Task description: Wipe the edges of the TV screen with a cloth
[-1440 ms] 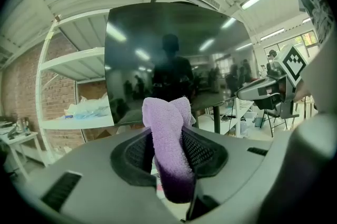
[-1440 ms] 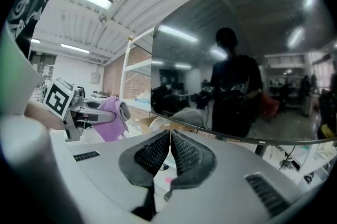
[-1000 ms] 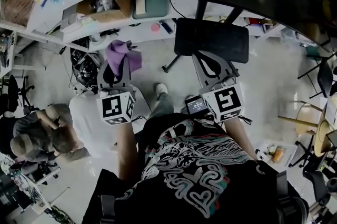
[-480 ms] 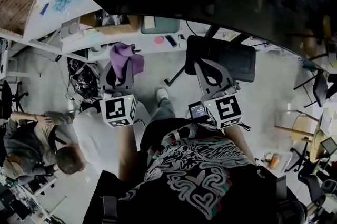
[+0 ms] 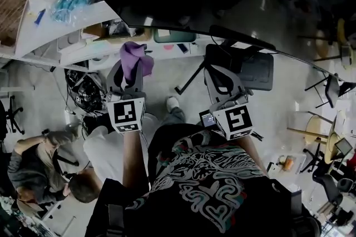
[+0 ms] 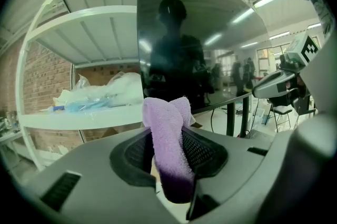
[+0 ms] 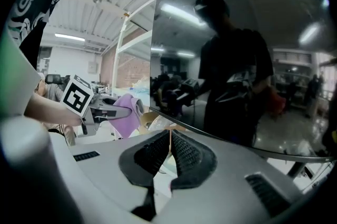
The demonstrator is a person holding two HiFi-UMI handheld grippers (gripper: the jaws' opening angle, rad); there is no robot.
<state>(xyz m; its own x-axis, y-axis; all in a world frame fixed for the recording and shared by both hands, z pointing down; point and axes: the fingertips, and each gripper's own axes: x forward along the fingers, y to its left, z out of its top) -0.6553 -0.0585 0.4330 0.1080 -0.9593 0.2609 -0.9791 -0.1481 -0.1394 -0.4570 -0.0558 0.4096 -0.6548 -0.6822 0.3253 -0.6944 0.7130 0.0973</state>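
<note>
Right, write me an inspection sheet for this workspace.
Surface: TV dark, glossy, mirroring the room.
Job's things: purple cloth near the TV's lower edge; contact unclear.
Clutter: plastic bags on a white shelf.
Tongs: left tongs shut on the cloth; right tongs shut, empty.
Cables: dark tangle on the floor, apparently cables.
Surroundings: black chair; a person at the lower left of the head view.
</note>
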